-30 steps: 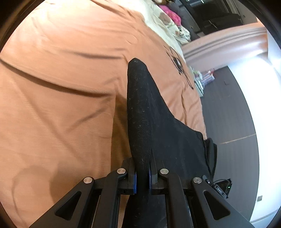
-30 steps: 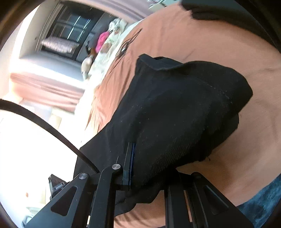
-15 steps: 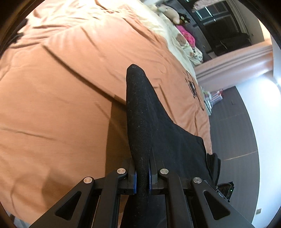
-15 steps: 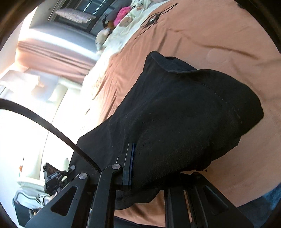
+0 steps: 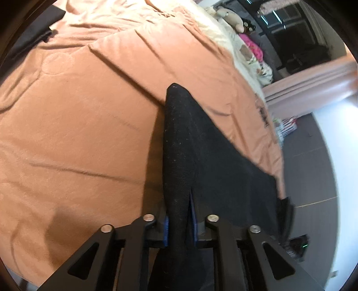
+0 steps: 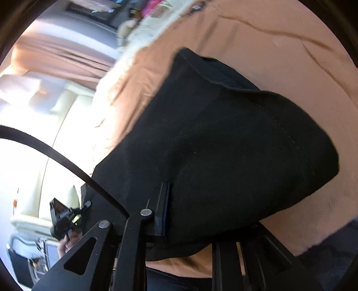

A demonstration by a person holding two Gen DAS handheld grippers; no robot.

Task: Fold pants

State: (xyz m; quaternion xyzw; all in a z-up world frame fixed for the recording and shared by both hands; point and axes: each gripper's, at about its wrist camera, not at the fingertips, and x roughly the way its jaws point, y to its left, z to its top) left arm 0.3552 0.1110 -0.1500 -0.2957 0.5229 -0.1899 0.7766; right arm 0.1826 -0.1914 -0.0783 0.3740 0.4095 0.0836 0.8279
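Both tongs, left (image 5: pixel 180 226) and right (image 6: pixel 190 215), newly loosened (barely) around black pants (image 5: pixel 212 161).

left hand-held gripper (image 5: pixel 180 223): jaws just opening | right hand-held gripper (image 6: pixel 190 215): likewise

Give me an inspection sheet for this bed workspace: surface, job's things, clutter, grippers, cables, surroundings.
Surface: orange bedspread, creased, with a printed motif near its far edge.
Job's things: black pants, partly lifted, hanging off the bed's edge.
Clutter: dark fabric at the far left corner; soft toys and pink items by the pillows.
Grippers: left gripper has the pants' fold between its fingers, jaws have just been opening, a gap shows on one side; right gripper has pants draped over it, jaws have just been opening, grip unclear.
Cables: one black strap or cable crossing the right wrist view.
Surroundings: pink curtain, dark floor, pale sofa.
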